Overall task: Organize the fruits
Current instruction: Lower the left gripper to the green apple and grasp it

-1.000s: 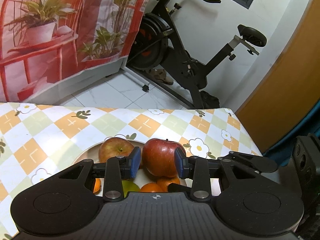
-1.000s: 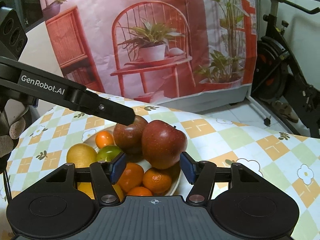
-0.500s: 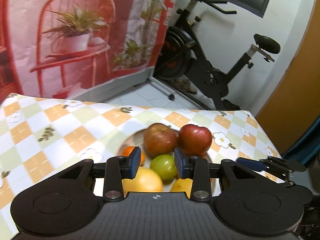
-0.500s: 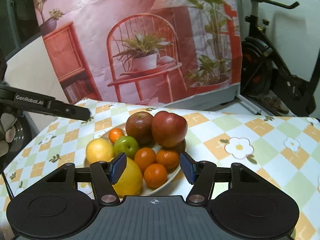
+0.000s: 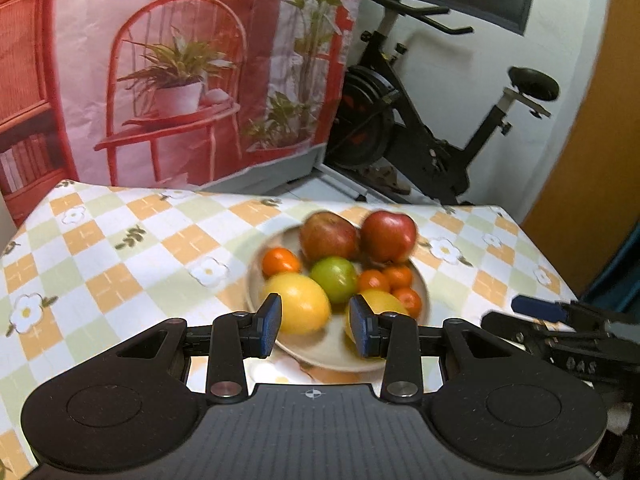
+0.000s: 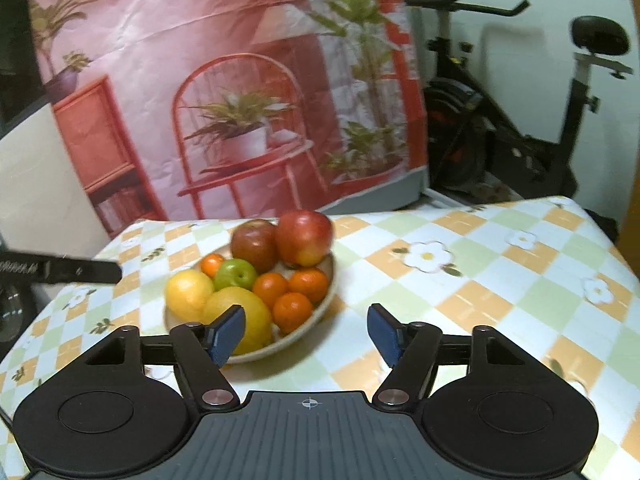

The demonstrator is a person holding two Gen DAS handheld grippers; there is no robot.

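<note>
Left gripper [image 5: 315, 330]: jaws narrowly apart, empty, above the plate's near rim.
Right gripper [image 6: 306, 334]: jaws have just been opening, nothing between.
Plate [image 6: 320, 307]: piled with fruit, mid-table; near rim hidden by fingers.
Tablecloth [image 6: 480, 280]: bare right of plate.
Table edge: far, exercise bike [image 5: 420, 132] beyond.
Blur: fruit soft.

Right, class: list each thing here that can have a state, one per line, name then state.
Left gripper: open, holding nothing.
Right gripper: open, holding nothing; jaws have just been opening.
Plate: on the table, full of fruit.
Red apples: in the plate, at its far side.
Green apple: in the plate.
Checked tablecloth: spread flat.
</note>
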